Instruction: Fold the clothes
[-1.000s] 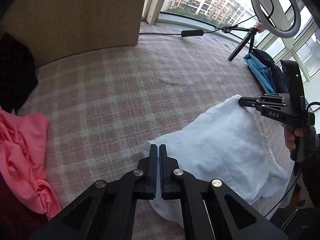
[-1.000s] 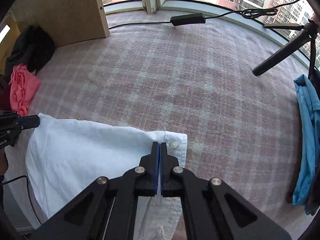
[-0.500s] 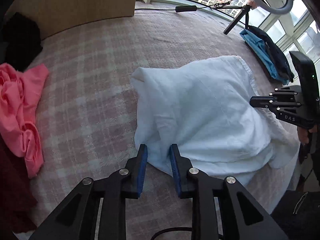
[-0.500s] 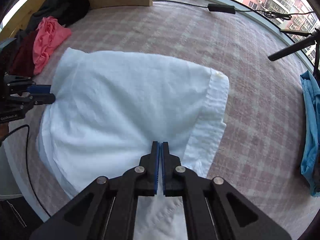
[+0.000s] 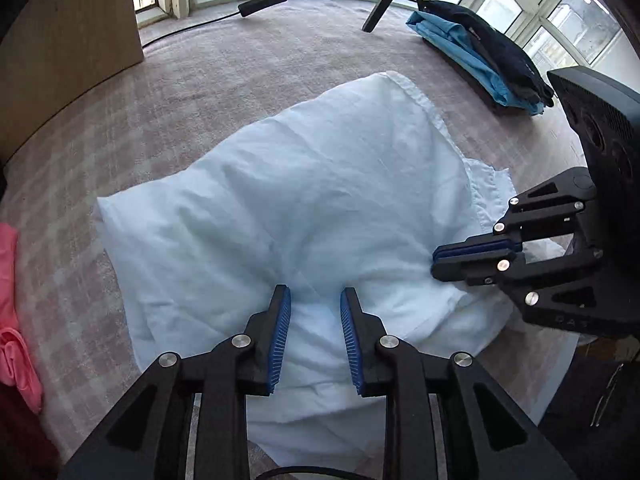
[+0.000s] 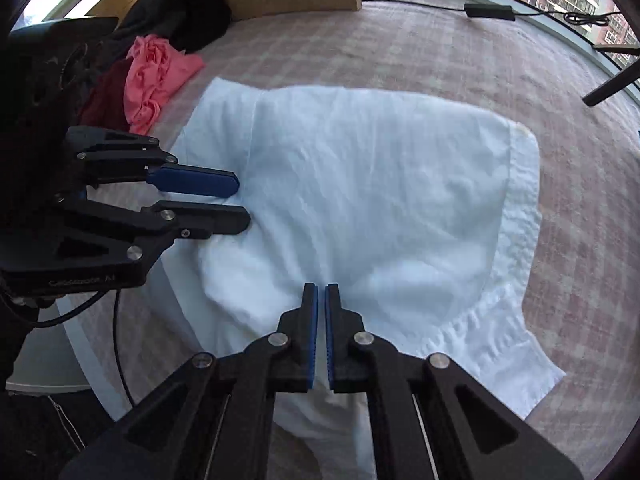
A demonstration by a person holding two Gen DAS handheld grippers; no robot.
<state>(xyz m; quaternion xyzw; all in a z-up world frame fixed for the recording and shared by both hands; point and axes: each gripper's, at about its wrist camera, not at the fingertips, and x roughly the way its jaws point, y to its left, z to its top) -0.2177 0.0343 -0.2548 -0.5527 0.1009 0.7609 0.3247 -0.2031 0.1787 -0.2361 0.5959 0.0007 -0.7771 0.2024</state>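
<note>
A white shirt (image 5: 320, 184) (image 6: 380, 184) lies folded over on itself on the pink checked cover (image 5: 208, 80), puffed up in the middle. My left gripper (image 5: 314, 294) (image 6: 242, 202) hovers over the shirt's near-left edge. Its jaws are opening, and the cloth lies under them, not pinched. My right gripper (image 6: 321, 288) (image 5: 436, 256) points down at the shirt's near-right edge. Its pads are almost together with a hairline slit, and a fold of the shirt is at their tips.
A pink garment (image 6: 156, 76) and dark clothes (image 6: 192, 12) lie piled at the left by a wooden board (image 5: 68, 48). Folded blue and navy clothes (image 5: 472, 52) sit at the far right beside a tripod leg (image 5: 384, 8). A power adapter (image 5: 262, 2) rests near the windows.
Both grippers drew the shirt's far edge back over itself toward the near side. The left gripper went from shut on the cloth to open and let it go. The right stays pinched.
</note>
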